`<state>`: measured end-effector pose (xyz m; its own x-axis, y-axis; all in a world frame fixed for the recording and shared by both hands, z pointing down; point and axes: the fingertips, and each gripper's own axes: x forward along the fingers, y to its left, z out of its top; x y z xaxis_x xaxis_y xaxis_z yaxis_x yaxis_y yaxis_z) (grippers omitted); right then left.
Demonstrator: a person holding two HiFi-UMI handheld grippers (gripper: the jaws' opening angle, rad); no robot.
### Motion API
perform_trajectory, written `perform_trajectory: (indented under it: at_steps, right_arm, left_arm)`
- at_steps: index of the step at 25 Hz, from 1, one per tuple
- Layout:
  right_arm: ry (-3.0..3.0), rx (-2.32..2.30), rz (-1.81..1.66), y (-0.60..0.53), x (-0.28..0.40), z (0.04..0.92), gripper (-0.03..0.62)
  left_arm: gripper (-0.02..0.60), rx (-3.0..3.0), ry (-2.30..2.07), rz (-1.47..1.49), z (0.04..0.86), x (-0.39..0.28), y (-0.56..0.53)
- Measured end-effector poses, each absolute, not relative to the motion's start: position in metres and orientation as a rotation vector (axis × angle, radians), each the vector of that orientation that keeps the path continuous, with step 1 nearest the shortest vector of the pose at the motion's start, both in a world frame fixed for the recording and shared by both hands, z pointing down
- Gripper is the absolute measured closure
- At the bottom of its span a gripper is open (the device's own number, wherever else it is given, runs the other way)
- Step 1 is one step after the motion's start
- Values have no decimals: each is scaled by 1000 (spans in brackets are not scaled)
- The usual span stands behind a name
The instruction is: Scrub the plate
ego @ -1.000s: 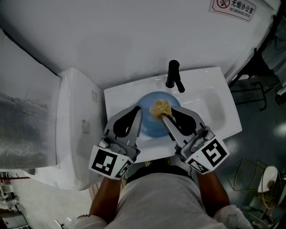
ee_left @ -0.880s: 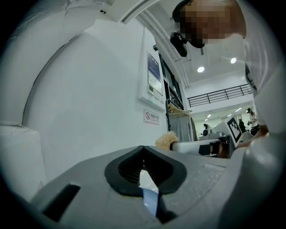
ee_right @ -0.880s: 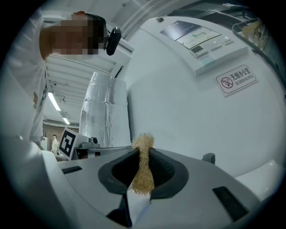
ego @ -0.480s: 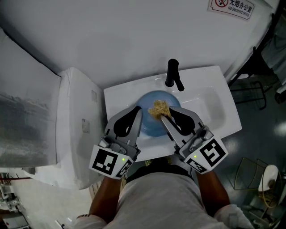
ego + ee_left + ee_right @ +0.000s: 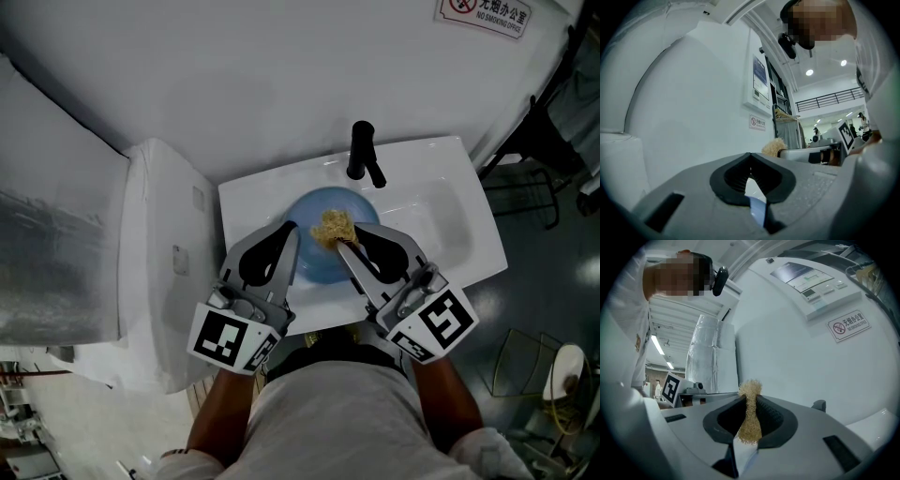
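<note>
A blue plate point(image 5: 323, 262) lies in the basin of a white sink point(image 5: 441, 220). My left gripper point(image 5: 292, 231) reaches over the plate's left edge and is shut on its rim; a blue sliver of the plate point(image 5: 757, 210) shows between the closed jaws of the left gripper point(image 5: 750, 155). My right gripper point(image 5: 343, 243) is shut on a tan fibrous scrubber point(image 5: 335, 226), which rests on the plate's far part. In the right gripper view the scrubber point(image 5: 750, 420) is pinched between the pads of the right gripper point(image 5: 749, 397). The scrubber point(image 5: 774, 146) also peeks over in the left gripper view.
A black faucet point(image 5: 364, 156) stands at the sink's back edge, just beyond the plate. A white cabinet point(image 5: 159, 262) adjoins the sink on the left. A curved white wall point(image 5: 281, 84) with a no-smoking sign point(image 5: 487, 13) rises behind. Dark racks point(image 5: 539, 178) stand at the right.
</note>
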<state>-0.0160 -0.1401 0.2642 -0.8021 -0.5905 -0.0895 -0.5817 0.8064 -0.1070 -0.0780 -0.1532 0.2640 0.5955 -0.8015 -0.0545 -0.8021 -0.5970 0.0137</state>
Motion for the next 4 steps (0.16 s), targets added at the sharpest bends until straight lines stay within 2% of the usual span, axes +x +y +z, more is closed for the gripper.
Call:
perform_trajectory:
  at_steps: [4]
  right_arm:
    - [2874,-935,-114,-139,-16,266,533]
  left_arm:
    - [565,-2794,1406,87,265,-78,-152]
